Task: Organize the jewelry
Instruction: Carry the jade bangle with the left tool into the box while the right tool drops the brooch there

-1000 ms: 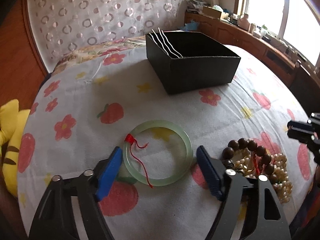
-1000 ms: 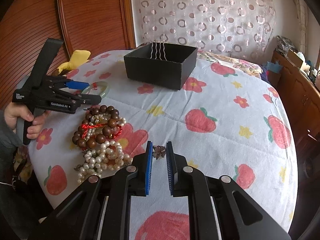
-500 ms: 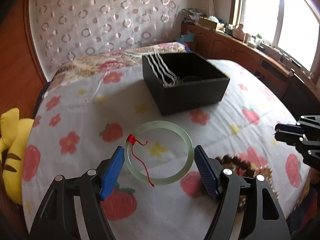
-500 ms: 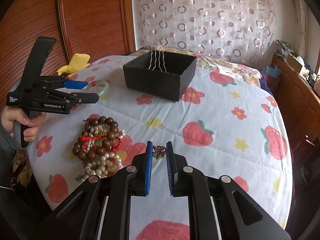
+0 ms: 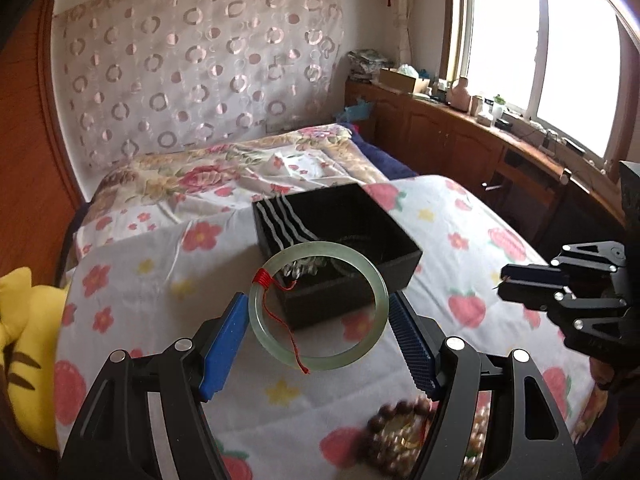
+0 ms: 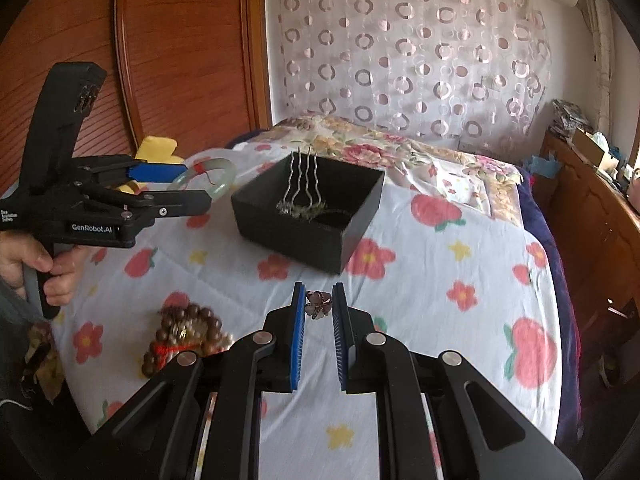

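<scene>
a: what does the left gripper hold?
b: a pale green bangle with a red thread, clamped across its width between the blue pads, lifted above the bedspread, just short of the black box.
a: and the right gripper?
b: closed on a small flower-shaped ornament pinched between its pads.
a: anything nearer?
b: the bead and pearl pile lies on the cloth below. farther off, the box holds wavy hairpins.

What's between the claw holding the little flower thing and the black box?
Only bare strawberry-print bedspread lies between the right claw and black box, seen in the right wrist view.
</scene>
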### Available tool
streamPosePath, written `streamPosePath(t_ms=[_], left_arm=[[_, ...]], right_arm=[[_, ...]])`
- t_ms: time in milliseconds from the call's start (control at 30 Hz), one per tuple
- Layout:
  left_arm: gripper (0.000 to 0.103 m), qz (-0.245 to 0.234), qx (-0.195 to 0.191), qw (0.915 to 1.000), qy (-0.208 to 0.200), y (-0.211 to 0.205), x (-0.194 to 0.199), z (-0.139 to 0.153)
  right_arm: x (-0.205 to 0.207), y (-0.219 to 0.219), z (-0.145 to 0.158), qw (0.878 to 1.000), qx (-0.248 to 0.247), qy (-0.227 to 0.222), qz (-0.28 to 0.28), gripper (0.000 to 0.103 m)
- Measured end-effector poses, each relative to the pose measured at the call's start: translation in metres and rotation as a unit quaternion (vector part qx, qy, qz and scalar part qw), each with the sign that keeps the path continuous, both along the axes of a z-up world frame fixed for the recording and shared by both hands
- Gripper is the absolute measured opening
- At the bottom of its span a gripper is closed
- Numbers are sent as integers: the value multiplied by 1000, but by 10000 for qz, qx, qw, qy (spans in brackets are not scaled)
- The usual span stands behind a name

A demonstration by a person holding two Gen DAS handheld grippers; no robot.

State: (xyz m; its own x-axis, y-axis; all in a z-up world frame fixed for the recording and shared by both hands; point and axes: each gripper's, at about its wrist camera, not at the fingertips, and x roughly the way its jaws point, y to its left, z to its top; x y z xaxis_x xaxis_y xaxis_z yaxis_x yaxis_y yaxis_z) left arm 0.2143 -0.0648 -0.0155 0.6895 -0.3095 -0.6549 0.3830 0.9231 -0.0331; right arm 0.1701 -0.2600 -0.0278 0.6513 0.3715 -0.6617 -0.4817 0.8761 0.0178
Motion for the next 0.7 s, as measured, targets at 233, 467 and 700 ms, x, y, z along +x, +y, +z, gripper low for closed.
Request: streamPosePath(t_ms=[233, 467, 700], left_arm=[[69, -122, -75, 9999, 36, -16, 36, 1], [69, -134, -30, 9997, 219, -21, 64, -15], [69, -179, -83, 9991, 371, -16, 74, -26]], right_arm=[[33, 3, 7, 9999, 82, -24, 125, 15], [64, 11, 6, 9996, 58, 15, 285, 15], [92, 21, 0, 9992, 28, 125, 375, 15]])
